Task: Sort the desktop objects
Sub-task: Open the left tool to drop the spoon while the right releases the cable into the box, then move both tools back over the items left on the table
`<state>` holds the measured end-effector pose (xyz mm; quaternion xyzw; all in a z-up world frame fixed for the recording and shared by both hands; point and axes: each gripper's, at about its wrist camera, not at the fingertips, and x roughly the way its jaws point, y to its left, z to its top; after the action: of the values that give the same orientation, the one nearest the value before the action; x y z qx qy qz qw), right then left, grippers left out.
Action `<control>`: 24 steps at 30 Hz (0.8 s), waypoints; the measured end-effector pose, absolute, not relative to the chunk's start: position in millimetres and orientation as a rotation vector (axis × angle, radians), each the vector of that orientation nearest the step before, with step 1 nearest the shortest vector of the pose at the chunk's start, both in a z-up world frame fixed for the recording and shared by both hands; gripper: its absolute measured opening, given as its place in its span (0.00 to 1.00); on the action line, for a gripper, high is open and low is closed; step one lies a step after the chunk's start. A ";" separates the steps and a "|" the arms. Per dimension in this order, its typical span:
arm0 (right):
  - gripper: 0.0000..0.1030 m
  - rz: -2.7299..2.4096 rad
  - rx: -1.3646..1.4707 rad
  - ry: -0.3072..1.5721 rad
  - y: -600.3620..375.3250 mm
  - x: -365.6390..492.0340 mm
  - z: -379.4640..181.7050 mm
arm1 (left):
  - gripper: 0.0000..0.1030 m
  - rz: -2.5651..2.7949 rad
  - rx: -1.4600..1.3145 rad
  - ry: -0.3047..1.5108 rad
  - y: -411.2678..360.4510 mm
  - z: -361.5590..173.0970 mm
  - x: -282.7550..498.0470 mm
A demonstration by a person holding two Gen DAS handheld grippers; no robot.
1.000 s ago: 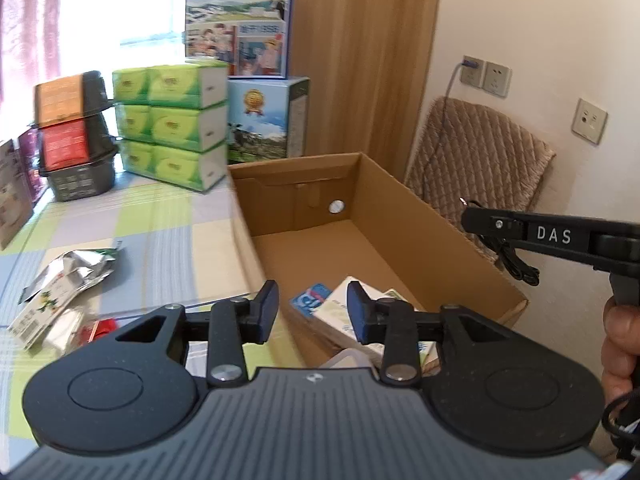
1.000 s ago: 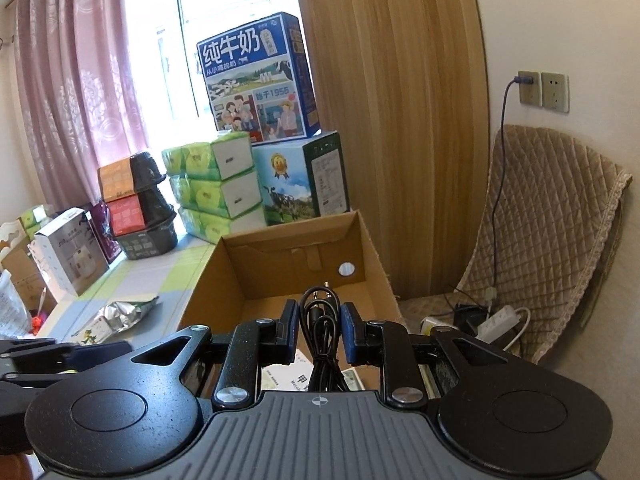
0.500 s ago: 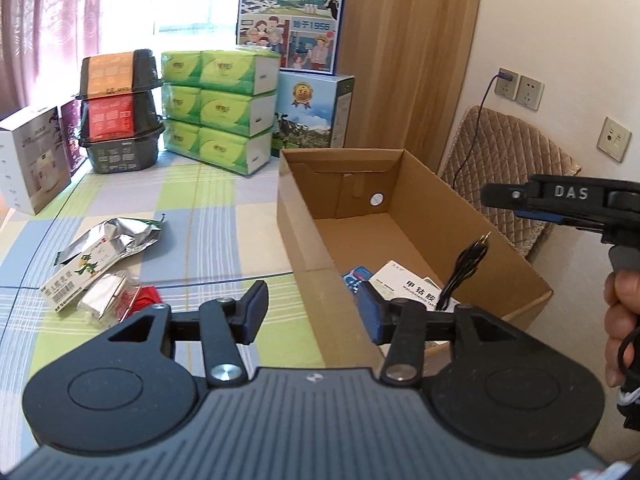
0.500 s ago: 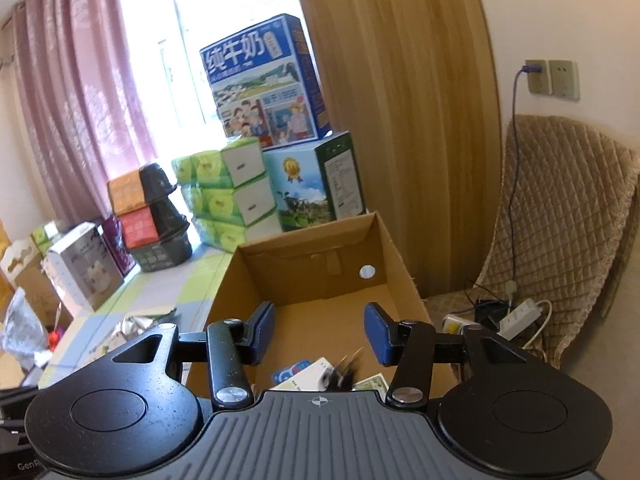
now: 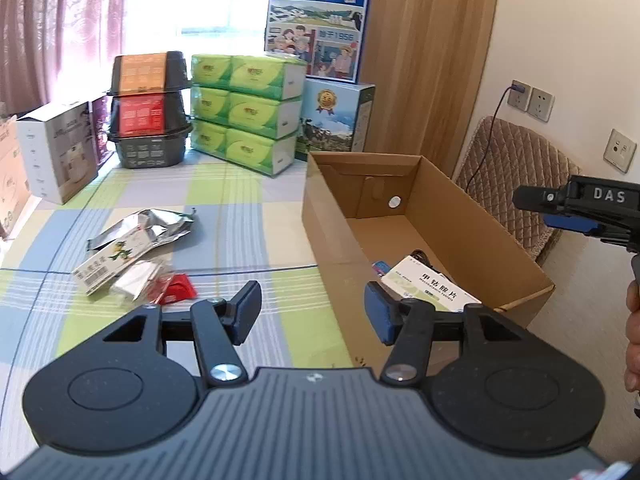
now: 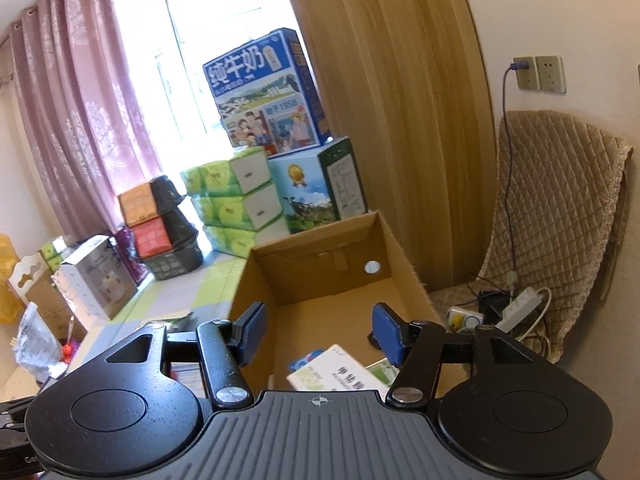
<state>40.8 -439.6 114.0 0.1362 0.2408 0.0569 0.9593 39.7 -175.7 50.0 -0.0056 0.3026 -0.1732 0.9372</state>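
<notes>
Black cable (image 5: 420,255) mostly hidden behind medicine box (image 5: 432,286)

Packets (image 5: 132,254) on table (image 5: 248,216), left of cardboard box (image 5: 332,248).

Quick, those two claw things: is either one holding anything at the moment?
Left gripper: open, holding nothing, above the table edge.
Right gripper: open, holding nothing, over the cardboard box.

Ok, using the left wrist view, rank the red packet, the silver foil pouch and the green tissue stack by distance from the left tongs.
1. Red packet, just ahead-left of the left tongs.
2. Silver foil pouch, farther back on the left.
3. Green tissue stack, at the table's far edge.
</notes>
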 end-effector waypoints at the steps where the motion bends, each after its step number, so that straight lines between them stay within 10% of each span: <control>1: 0.58 0.122 0.276 0.485 -435.9 38.0 116.0 | 0.53 -0.347 -0.012 0.618 -172.5 51.2 37.4; 24: 0.94 0.290 0.192 0.448 -329.3 -23.2 146.7 | 0.82 -0.196 -0.021 0.561 -63.5 81.7 -10.4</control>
<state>-23.2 -329.3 146.7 0.0946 0.2209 0.1428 0.9601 -10.4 -63.5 81.7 -0.0101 0.2764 -0.0968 0.9561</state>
